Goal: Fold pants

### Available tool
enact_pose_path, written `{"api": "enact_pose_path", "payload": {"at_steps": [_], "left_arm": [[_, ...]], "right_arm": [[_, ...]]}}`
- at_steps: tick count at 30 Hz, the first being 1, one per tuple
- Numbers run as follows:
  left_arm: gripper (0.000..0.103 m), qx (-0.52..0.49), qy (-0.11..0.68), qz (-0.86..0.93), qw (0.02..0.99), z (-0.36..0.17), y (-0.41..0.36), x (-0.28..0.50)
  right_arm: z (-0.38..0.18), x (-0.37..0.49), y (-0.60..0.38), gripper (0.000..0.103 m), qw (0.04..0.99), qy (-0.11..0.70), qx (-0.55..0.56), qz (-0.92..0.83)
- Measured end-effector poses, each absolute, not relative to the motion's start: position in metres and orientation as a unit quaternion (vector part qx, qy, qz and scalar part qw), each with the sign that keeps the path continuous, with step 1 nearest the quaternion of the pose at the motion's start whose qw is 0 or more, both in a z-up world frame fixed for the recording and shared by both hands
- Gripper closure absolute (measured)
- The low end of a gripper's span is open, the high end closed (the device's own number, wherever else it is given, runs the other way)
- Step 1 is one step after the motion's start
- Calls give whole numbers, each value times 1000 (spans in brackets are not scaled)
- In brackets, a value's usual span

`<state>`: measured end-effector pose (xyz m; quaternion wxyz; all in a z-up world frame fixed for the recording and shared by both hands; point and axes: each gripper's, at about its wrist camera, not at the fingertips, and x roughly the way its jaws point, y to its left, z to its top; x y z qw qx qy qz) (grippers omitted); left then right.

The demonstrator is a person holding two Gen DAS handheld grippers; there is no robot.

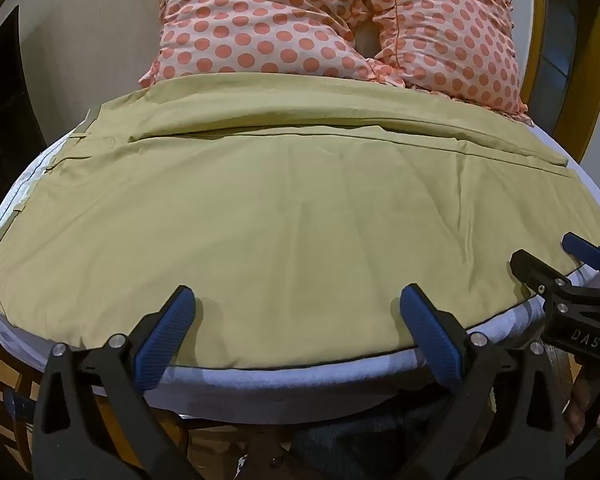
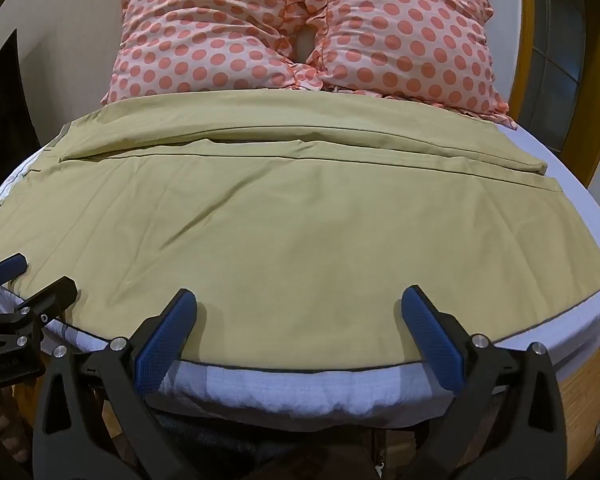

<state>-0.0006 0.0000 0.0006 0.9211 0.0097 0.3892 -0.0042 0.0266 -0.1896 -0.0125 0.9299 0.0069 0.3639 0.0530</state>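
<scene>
Olive-tan pants [image 1: 292,216] lie spread flat across the bed, waistband at the left, legs running to the right; they also show in the right wrist view [image 2: 284,224]. One leg lies nearer me, the other behind it toward the pillows. My left gripper [image 1: 298,300] is open, its blue pads over the near edge of the pants. My right gripper [image 2: 300,302] is open over the same near edge, further right. The right gripper shows at the right of the left wrist view [image 1: 556,264], and the left gripper at the left of the right wrist view [image 2: 32,276].
Two pink polka-dot pillows [image 2: 300,36] lean at the head of the bed behind the pants. The white sheet [image 2: 300,392] shows along the near bed edge. A yellow-framed door or window [image 2: 580,80] stands at the right. A wooden bed frame [image 2: 588,392] shows below.
</scene>
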Motion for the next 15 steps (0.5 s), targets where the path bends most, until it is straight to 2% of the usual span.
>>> {"api": "enact_pose_path", "payload": {"at_steps": [15], "left_arm": [[2, 10, 389, -4, 921, 1, 0, 0]], "right_arm": [[-12, 27, -190, 1, 931, 362, 7, 53]]}}
